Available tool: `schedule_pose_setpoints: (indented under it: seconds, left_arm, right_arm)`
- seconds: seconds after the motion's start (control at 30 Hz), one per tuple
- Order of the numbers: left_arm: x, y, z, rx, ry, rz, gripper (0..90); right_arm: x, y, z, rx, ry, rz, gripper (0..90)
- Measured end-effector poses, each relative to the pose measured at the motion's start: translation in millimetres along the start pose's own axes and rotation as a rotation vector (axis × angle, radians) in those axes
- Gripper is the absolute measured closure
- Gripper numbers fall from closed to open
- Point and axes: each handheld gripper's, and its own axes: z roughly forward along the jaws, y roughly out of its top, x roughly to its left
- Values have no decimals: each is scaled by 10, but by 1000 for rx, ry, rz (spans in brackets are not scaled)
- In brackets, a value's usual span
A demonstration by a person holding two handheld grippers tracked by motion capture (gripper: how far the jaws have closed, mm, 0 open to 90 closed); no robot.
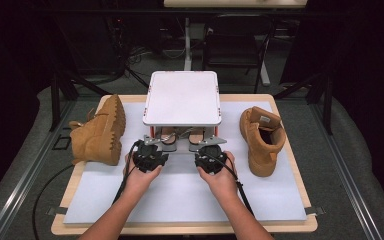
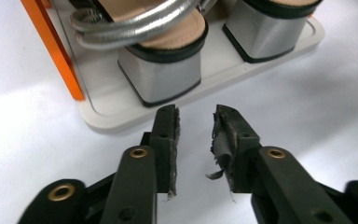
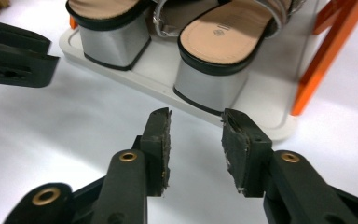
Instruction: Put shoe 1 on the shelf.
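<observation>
Forearms enter from the near edge of the table (image 1: pixel 290 226), each hand holding a black gripper over the white mat (image 1: pixel 180 195). The left gripper (image 2: pixel 195 122) has its jaws apart with nothing between them; worn, frayed padding shows on their inner faces. The right gripper (image 3: pixel 196 122) likewise stands with jaws parted and empty. Both tips point at the near edge of a low two-tier rack (image 1: pixel 182 97) at the middle of the table and lie just short of its base tray (image 2: pixel 121 119).

On that base tray, under the rack's white top shelf, stands a pair of silver block-heeled sandals, heels toward the grippers. The left sandal (image 2: pixel 161 70) sits directly ahead of the left gripper, its metallic strap curving over the tan insole; the right sandal (image 3: pixel 219 60) sits ahead of the right gripper. An orange post (image 2: pixel 51 46) of the rack rises just beside the left sandal, and another orange post (image 3: pixel 324 56) stands close to the right sandal.

Farther out, a tan boot (image 1: pixel 100 132) lies on its side, sole up, left of the rack; a second tan boot (image 1: pixel 261 137) stands upright to the right. Beyond the table, a dark chair (image 1: pixel 235 45) and cables lie on the floor.
</observation>
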Motion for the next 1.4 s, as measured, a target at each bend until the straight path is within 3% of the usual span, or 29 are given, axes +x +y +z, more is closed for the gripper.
schedule_pose_setpoints:
  seconds: [0.17, 0.47, 0.57, 0.8, 1.07, 1.23, 1.4]
  left_arm:
    - [43, -71, -83, 11, -18, -2, 634]
    - [150, -241, -205, 29, -22, -2, 634]
    - [193, -289, -269, 26, -41, -20, 628]
    - [280, -402, -419, 32, -37, 12, 598]
    - [433, -560, -572, 15, -72, -35, 585]
    - [497, -670, -603, 19, -50, 1, 552]
    - [552, -778, -610, 43, -64, -1, 547]
  right_arm:
    - [-38, -69, -113, 17, -1, -5, 580]
    - [-115, -253, -272, 45, 9, -18, 611]
    - [-147, -355, -339, 41, 17, -12, 601]
    - [-198, -495, -449, 38, 10, -20, 577]
    - [-278, -644, -590, 20, 9, 29, 545]
    - [-302, -704, -618, 0, 11, 31, 547]
    - [-305, -756, -585, -5, 7, 19, 550]
